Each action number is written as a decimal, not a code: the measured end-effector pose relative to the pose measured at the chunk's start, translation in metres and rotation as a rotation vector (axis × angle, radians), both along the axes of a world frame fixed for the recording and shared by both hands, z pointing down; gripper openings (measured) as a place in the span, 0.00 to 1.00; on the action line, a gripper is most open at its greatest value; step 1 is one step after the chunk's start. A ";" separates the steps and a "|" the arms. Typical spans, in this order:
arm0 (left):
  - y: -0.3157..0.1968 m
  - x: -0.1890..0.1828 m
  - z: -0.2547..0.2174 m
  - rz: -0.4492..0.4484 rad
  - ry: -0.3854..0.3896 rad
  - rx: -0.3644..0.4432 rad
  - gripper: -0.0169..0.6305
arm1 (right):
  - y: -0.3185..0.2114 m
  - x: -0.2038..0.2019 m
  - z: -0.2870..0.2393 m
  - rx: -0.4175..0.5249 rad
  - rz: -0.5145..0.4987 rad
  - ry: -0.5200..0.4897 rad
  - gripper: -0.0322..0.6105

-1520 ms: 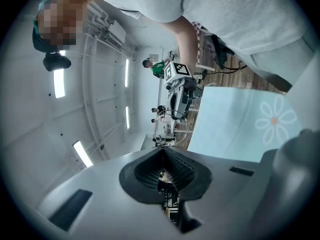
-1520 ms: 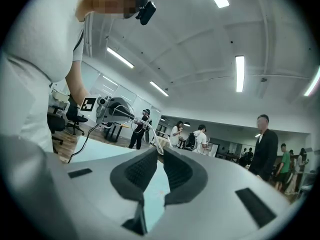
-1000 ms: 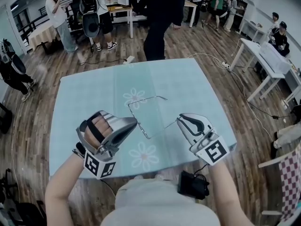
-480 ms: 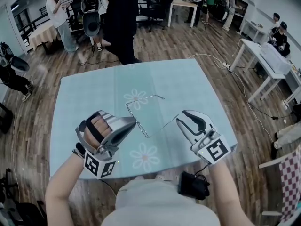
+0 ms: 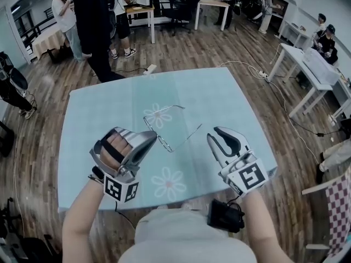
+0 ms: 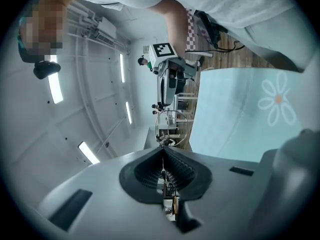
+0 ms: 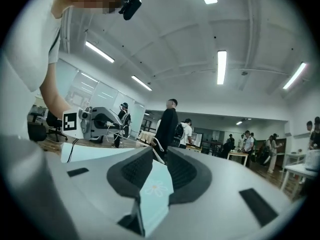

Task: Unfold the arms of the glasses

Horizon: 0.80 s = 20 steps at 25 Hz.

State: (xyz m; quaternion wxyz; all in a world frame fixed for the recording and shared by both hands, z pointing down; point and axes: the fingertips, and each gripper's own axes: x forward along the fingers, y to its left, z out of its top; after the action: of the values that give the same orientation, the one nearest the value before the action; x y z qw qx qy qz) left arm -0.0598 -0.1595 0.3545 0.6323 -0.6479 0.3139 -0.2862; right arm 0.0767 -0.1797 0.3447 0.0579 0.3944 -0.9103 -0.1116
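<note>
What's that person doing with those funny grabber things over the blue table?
A person is opening up thin wire-framed glasses with two handheld grippers, over a table with a light blue daisy-print cloth. The left gripper pinches the frame. The right gripper has just been opening its jaws and grips nothing. Both thin arms stick out from the frame.

The head camera looked steeply down from above the person onto the blue-clothed table [image 5: 219, 100], taking in both grippers from close overhead. The camera on the left gripper [image 5: 157, 138] sat just behind its jaws, rolled sideways, and faced level across the table toward the right gripper [image 5: 215, 136]. The right gripper's camera faced back at the left one. All three views shared the cloth and the glasses [image 5: 160, 129].
</note>
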 end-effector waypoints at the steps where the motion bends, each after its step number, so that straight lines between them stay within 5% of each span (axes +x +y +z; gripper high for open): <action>1: -0.004 0.000 0.002 -0.016 0.005 -0.004 0.04 | -0.002 0.000 0.001 -0.012 0.022 -0.003 0.19; 8: -0.034 -0.003 0.019 -0.146 0.014 -0.012 0.04 | -0.014 -0.005 0.006 -0.035 0.124 -0.045 0.07; 15: -0.041 0.017 0.044 -0.216 -0.022 -0.015 0.04 | -0.024 -0.007 0.022 -0.084 0.216 -0.060 0.06; 20: -0.043 0.021 0.044 -0.253 0.051 -0.053 0.04 | -0.029 -0.021 0.038 -0.101 0.284 -0.083 0.06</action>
State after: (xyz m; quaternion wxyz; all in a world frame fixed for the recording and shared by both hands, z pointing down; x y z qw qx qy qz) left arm -0.0385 -0.2027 0.3987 0.5656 -0.6268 0.4012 -0.3553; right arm 0.0553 -0.2083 0.3828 0.0554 0.5200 -0.8514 -0.0398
